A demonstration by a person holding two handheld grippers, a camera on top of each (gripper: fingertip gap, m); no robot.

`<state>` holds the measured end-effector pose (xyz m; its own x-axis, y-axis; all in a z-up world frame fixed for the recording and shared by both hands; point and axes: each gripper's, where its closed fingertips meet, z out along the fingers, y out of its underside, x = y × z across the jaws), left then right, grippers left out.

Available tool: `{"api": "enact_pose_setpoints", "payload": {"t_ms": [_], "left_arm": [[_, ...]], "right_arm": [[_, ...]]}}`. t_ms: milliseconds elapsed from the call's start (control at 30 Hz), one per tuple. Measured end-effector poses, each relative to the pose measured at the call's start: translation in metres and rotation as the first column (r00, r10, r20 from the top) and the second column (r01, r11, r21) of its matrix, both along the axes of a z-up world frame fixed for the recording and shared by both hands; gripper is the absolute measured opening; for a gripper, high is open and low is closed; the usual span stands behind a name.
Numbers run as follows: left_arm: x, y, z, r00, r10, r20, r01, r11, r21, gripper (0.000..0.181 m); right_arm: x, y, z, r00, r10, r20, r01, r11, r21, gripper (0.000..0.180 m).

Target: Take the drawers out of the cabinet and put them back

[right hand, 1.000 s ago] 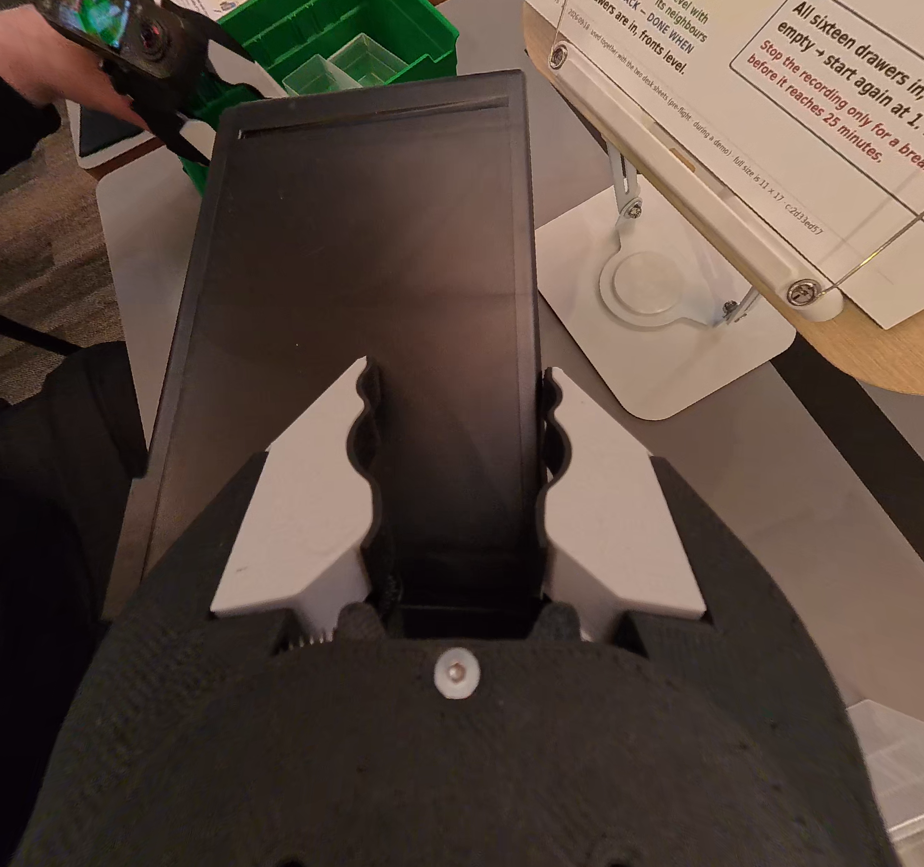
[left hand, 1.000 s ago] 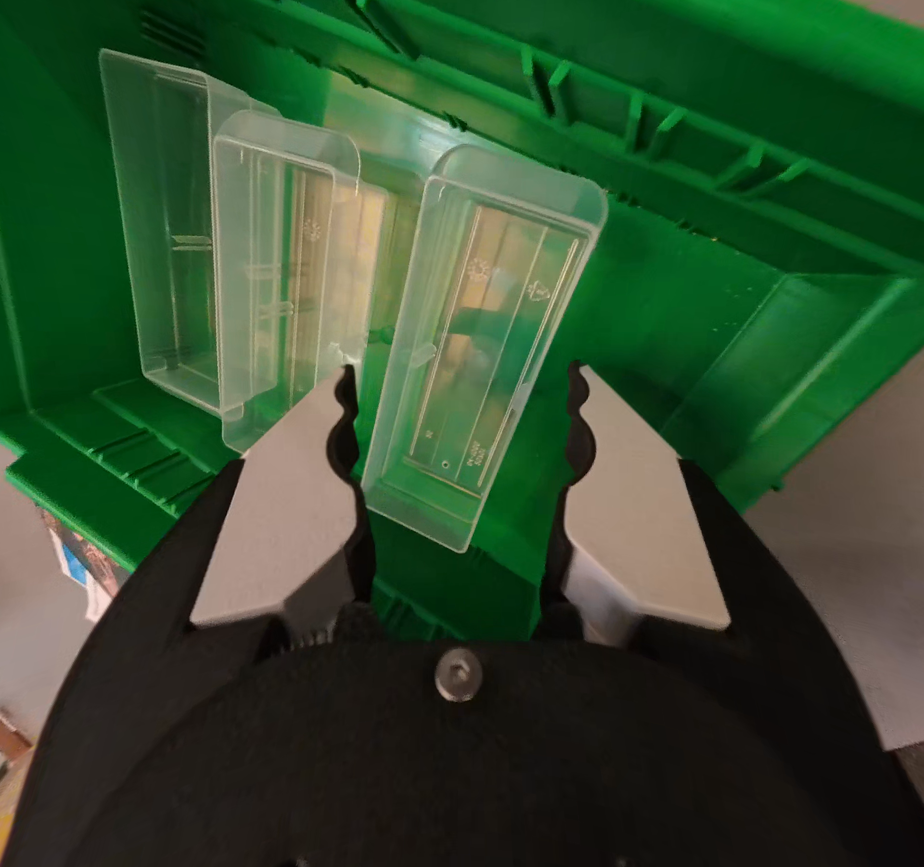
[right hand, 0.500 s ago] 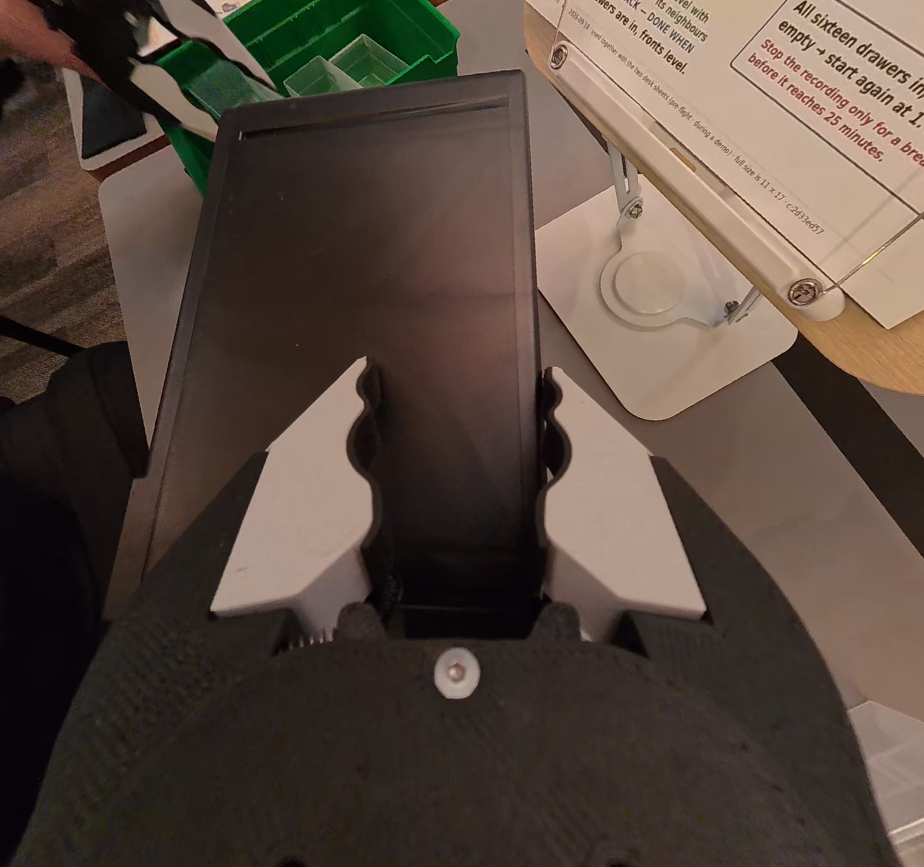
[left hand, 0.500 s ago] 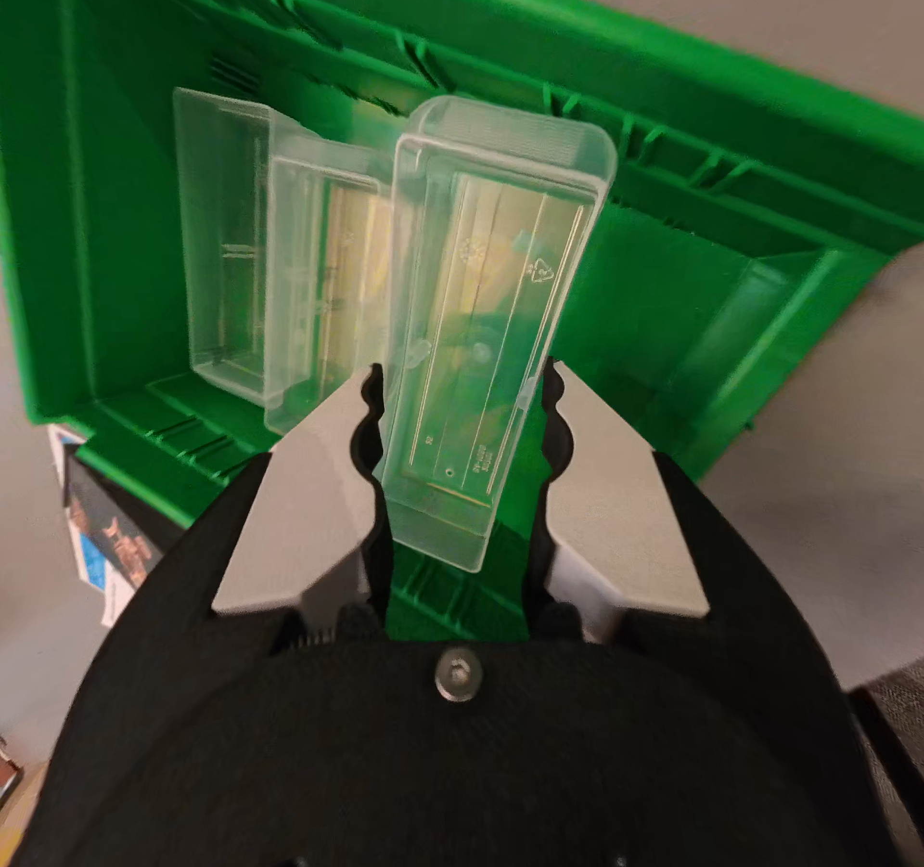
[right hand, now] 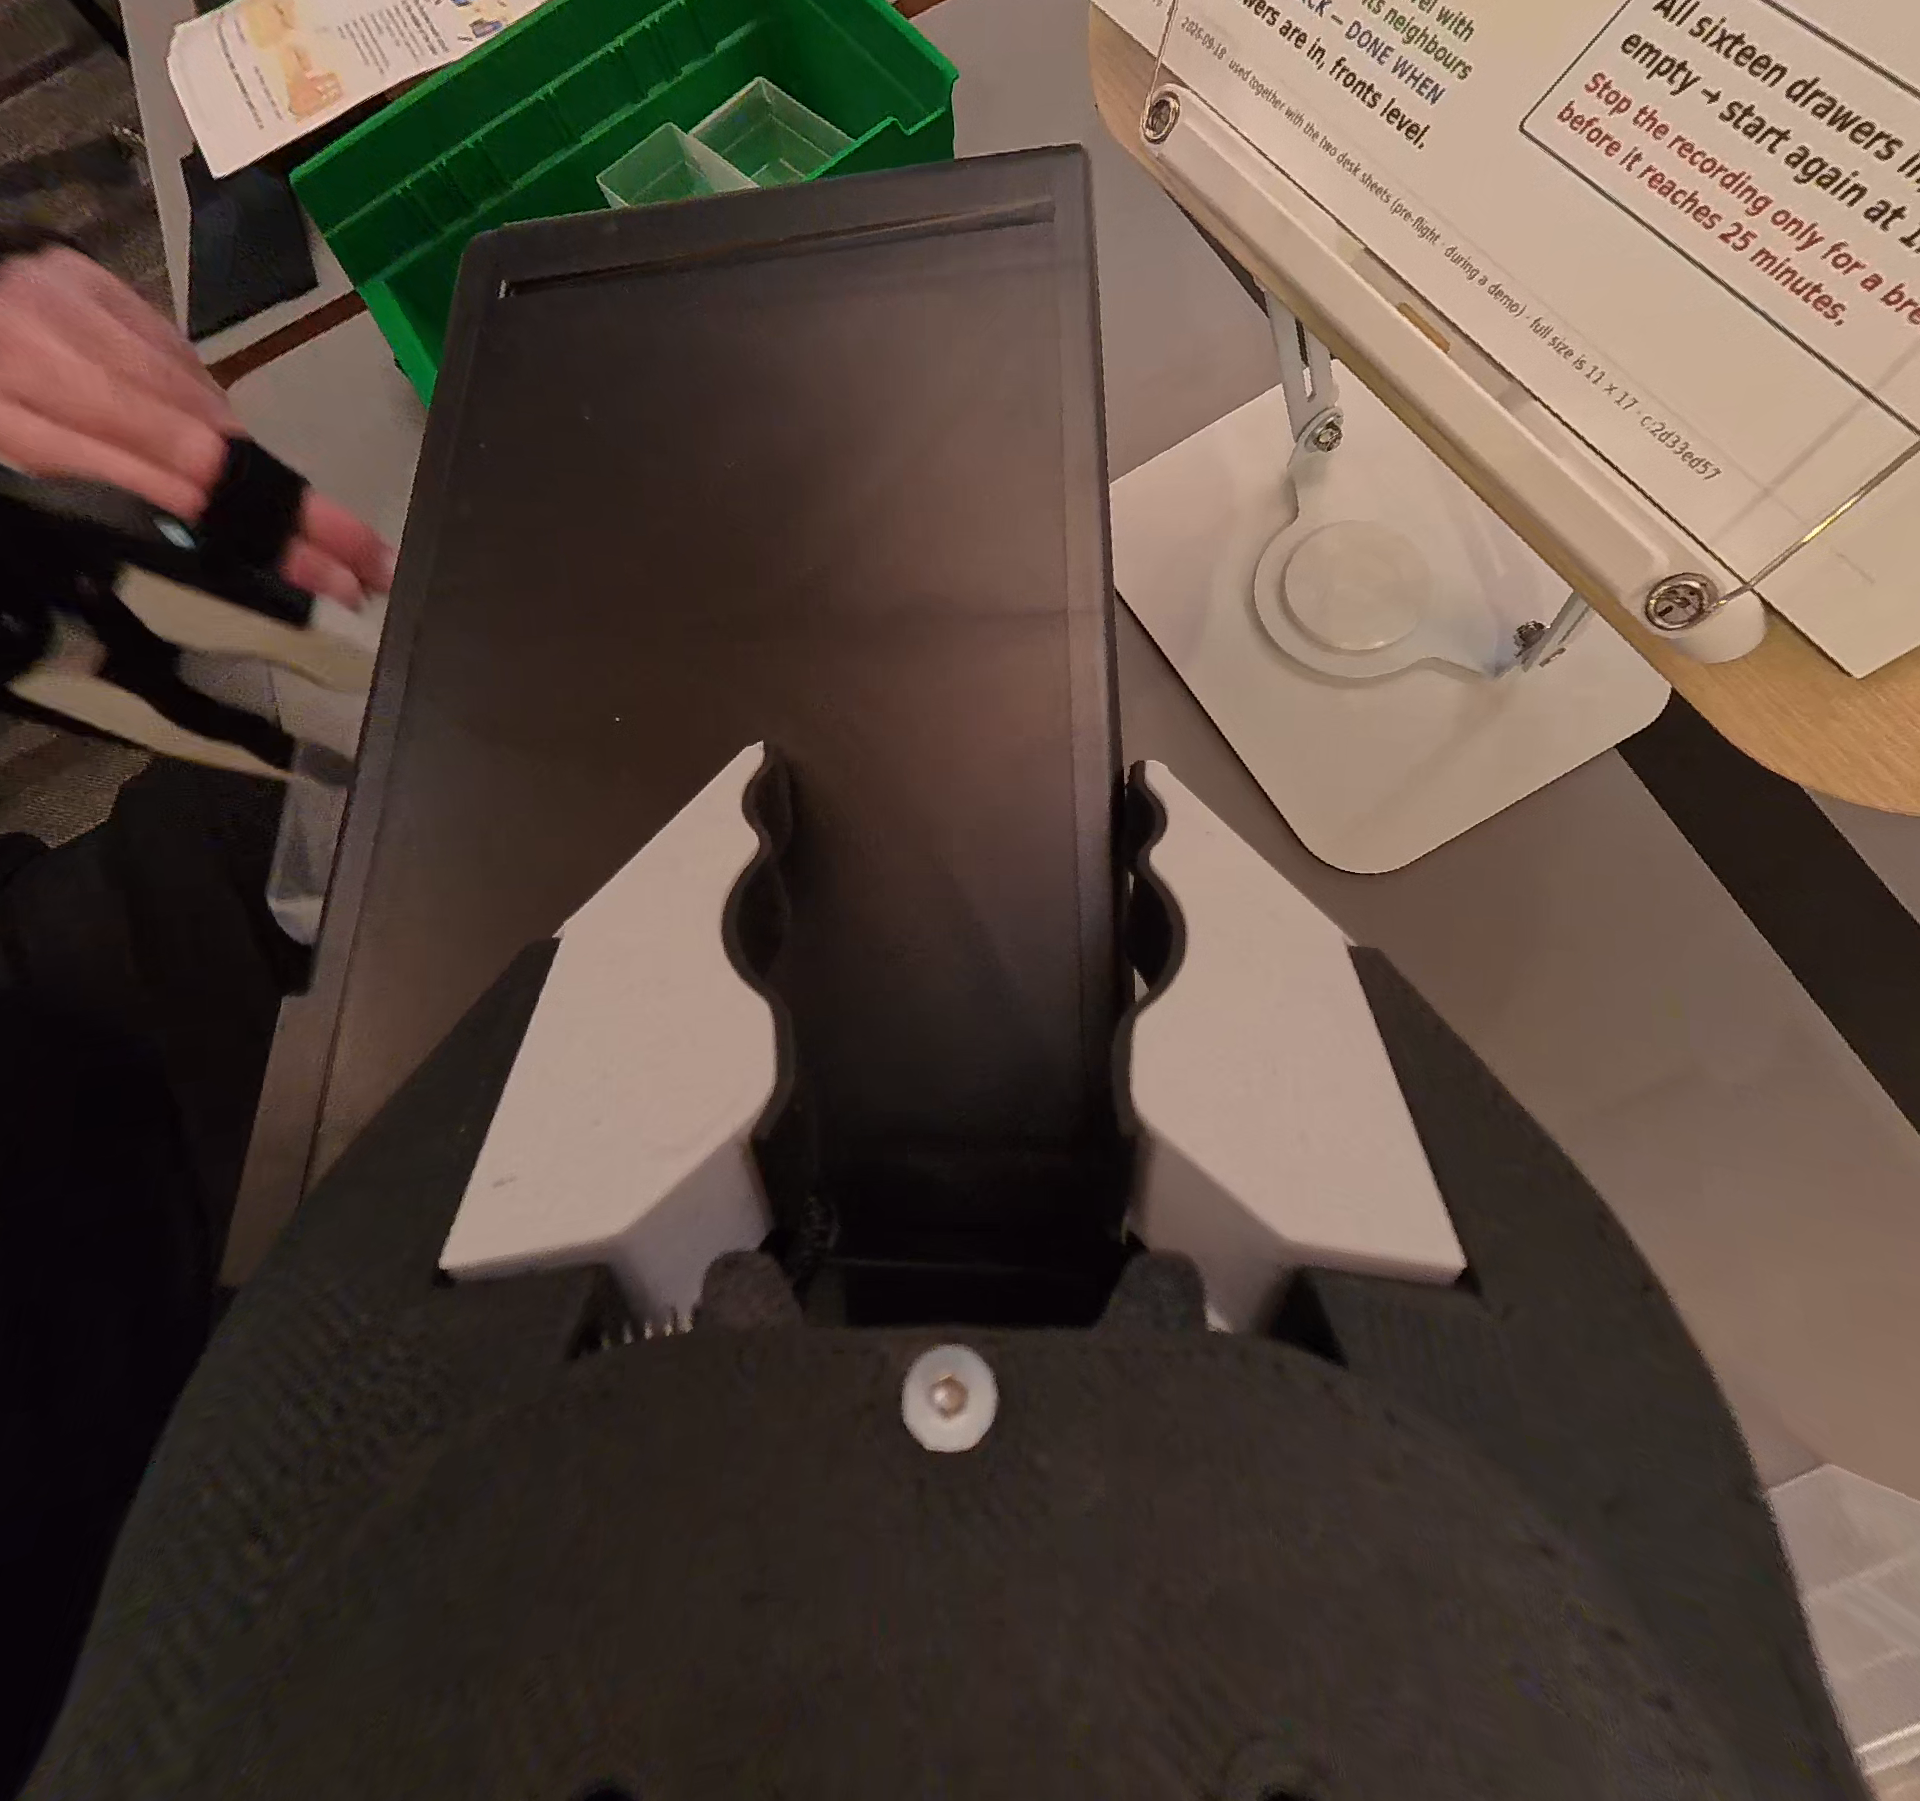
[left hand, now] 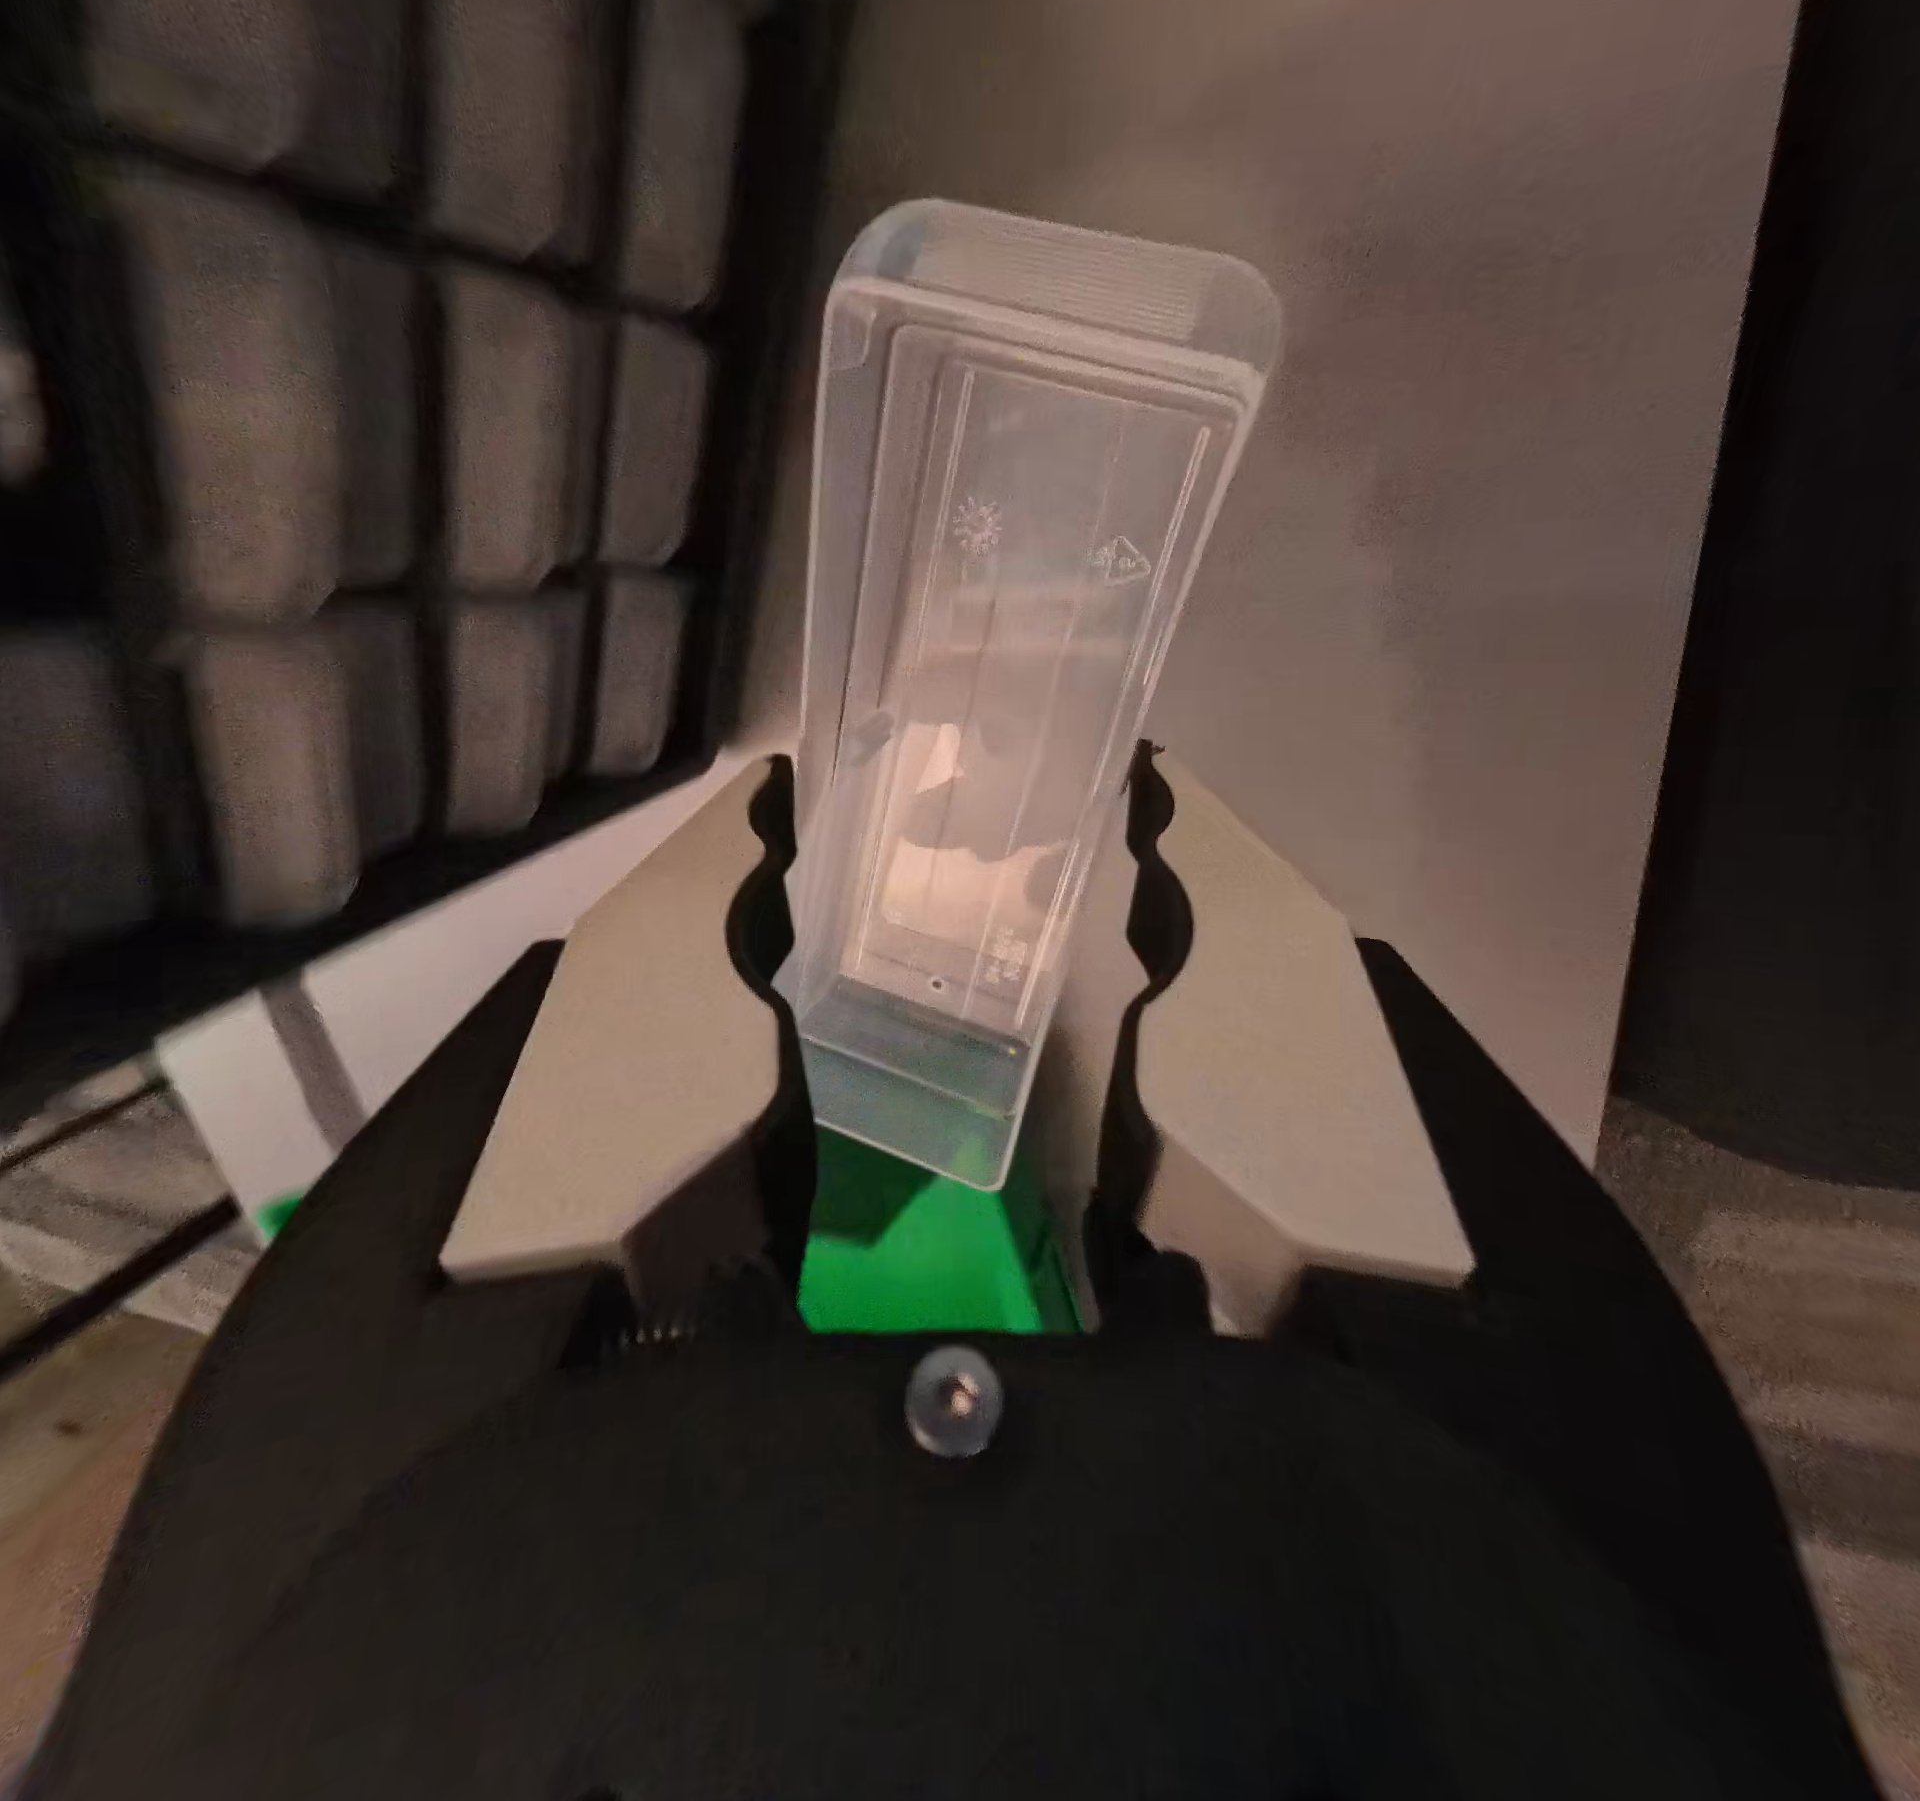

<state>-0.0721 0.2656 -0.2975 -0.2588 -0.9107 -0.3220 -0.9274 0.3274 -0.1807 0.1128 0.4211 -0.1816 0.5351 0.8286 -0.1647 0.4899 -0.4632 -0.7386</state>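
Drawer transport is the step in hand, judged from how each tool is loaded. The left gripper is clamped on a clear plastic drawer, its fingers pinching the two long side walls near one end, so the rest of the drawer projects forward and leans a little to the right. Gripping the sides near the end probably leaves the far end free to enter a slot first. Left of it, blurred, stands the front of the cabinet, a dark grid of compartments filled with pale drawer fronts; the held drawer is near that face but not touching it. I cannot tell which slot is vacant.

The right gripper is narrowed onto the black top of the cabinet, one finger lying on the top panel and the other outside the cabinet's right edge, so the edge is caught between them. That hold most likely steadies the cabinet against the push of a drawer going in. Beyond the cabinet sits a green bin on the grey table, with two more clear drawers inside, so the refilling looks unfinished. At the left of the right wrist view, a person's hand carries the left tool beside the cabinet. A white stand holding an instruction board rests to the right.
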Motion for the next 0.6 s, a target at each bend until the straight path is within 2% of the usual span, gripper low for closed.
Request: {"api": "enact_pose_setpoints", "payload": {"t_ms": [167, 233, 333, 433, 500, 600], "left_arm": [[0.022, -0.009, -0.055, 0.998, -0.068, 0.008, 0.069, 0.991, -0.116, 0.065], [0.021, -0.005, -0.067, 0.996, -0.093, -0.004, 0.092, 0.992, -0.086, 0.069], [0.02, -0.007, -0.074, 0.999, -0.054, 0.001, 0.053, 0.992, -0.117, 0.093], [0.021, -0.007, -0.061, 0.999, 0.026, 0.038, -0.023, 0.997, -0.078, 0.103], [0.033, -0.016, -0.04, 0.985, 0.122, 0.126, -0.112, 0.99, -0.08, 0.098], [0.054, -0.04, -0.02, 0.929, 0.294, 0.226, -0.265, 0.953, -0.149, 0.075]], "right_arm": [[0.0, 0.0, 0.0, 1.0, 0.004, 0.002, -0.004, 1.0, 0.001, 0.065], [0.0, 0.0, 0.0, 1.0, 0.006, 0.003, -0.006, 1.0, 0.002, 0.065], [0.0, 0.0, 0.0, 1.0, 0.006, 0.0, -0.006, 1.0, 0.001, 0.065], [0.0, 0.0, 0.0, 1.0, 0.007, -0.001, -0.007, 1.0, 0.002, 0.065], [0.0, 0.0, 0.0, 1.0, 0.007, -0.003, -0.007, 1.0, 0.002, 0.065], [0.0, 0.0, 0.0, 1.0, 0.007, -0.003, -0.007, 1.0, 0.002, 0.065]]}}
